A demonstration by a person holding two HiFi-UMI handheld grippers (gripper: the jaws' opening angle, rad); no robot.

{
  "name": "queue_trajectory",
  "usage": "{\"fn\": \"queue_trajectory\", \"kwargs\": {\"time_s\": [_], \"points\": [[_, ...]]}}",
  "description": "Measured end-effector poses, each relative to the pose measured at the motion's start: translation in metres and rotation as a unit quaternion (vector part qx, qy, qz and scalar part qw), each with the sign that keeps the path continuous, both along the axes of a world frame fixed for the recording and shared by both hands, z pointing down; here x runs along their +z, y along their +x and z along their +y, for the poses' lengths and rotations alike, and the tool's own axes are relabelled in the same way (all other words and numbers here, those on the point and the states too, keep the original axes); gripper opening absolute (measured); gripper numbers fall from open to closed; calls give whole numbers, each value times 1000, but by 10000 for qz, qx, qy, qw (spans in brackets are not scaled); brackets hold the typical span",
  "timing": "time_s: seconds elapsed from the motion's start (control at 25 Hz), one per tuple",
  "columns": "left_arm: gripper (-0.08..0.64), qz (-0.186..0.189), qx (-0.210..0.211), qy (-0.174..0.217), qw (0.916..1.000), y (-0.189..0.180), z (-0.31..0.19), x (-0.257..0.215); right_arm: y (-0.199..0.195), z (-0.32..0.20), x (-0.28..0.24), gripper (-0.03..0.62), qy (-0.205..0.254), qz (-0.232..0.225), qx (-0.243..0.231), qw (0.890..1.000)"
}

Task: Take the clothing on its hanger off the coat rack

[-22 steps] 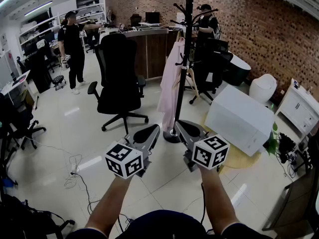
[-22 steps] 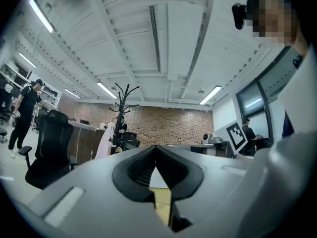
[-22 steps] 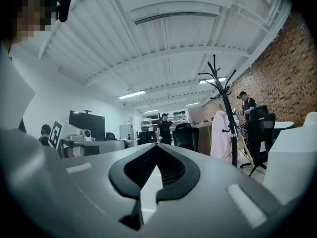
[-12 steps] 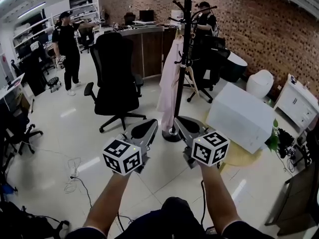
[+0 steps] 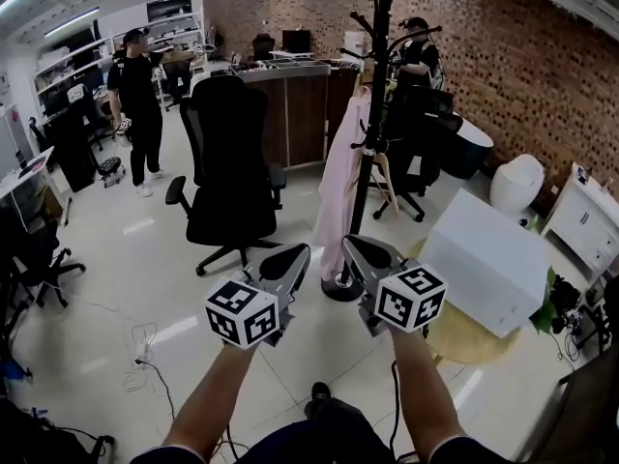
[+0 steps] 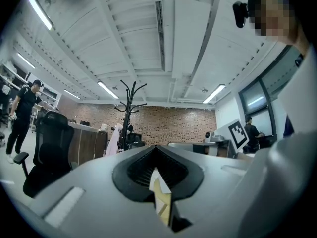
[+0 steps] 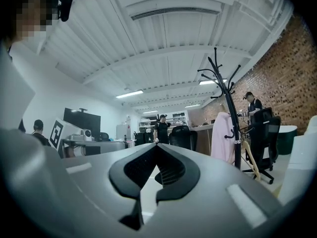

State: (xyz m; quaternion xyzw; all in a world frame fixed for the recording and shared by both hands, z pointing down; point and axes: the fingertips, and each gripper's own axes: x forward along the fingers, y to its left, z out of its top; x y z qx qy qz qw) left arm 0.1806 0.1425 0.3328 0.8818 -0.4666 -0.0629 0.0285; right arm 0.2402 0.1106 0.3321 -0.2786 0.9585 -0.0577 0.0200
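Observation:
A pale pink garment (image 5: 343, 177) hangs on a hanger high on the black coat rack (image 5: 372, 133), whose round base stands on the tiled floor. Both grippers are held level, side by side, short of the rack and touching nothing. My left gripper (image 5: 294, 252) is shut and holds nothing. My right gripper (image 5: 354, 244) is shut too, with nothing in it. In the left gripper view the rack (image 6: 128, 112) and garment (image 6: 113, 140) stand far off beyond the closed tips (image 6: 156, 148). In the right gripper view the garment (image 7: 221, 135) hangs to the right of the closed tips (image 7: 156, 147).
A black office chair (image 5: 230, 162) stands left of the rack, with a wooden counter (image 5: 290, 104) behind it. A white box (image 5: 491, 259) on a round mat (image 5: 464, 334) lies to the right. One person (image 5: 140, 95) stands far left, another (image 5: 418, 56) behind the rack. Cables (image 5: 145, 356) trail on the floor.
The rack and garment have come a little nearer and shifted right in the head view. Both grippers stay shut, side by side, in the same pose.

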Motion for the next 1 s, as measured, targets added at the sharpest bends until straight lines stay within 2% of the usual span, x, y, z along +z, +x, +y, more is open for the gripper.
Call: {"fn": "queue_trajectory", "kwargs": {"time_s": [0.4,0.64,0.8,1.0], "points": [[12,7,-315,-41,9995,-18,-109,-4,-20,-113,-9,2,3,25,-297,9996],[12,26,-477,-96,9988,-31,-155,-2,-31,-159,-6,2,-46,72,-437,9990],[12,0,-467,-129,9988,-38,-182,0,-37,-183,-5,2,-34,97,-418,9991],[12,25,-258,-122,9996,-51,-214,1,-50,-212,-1,1,-69,120,-229,9996]]}}
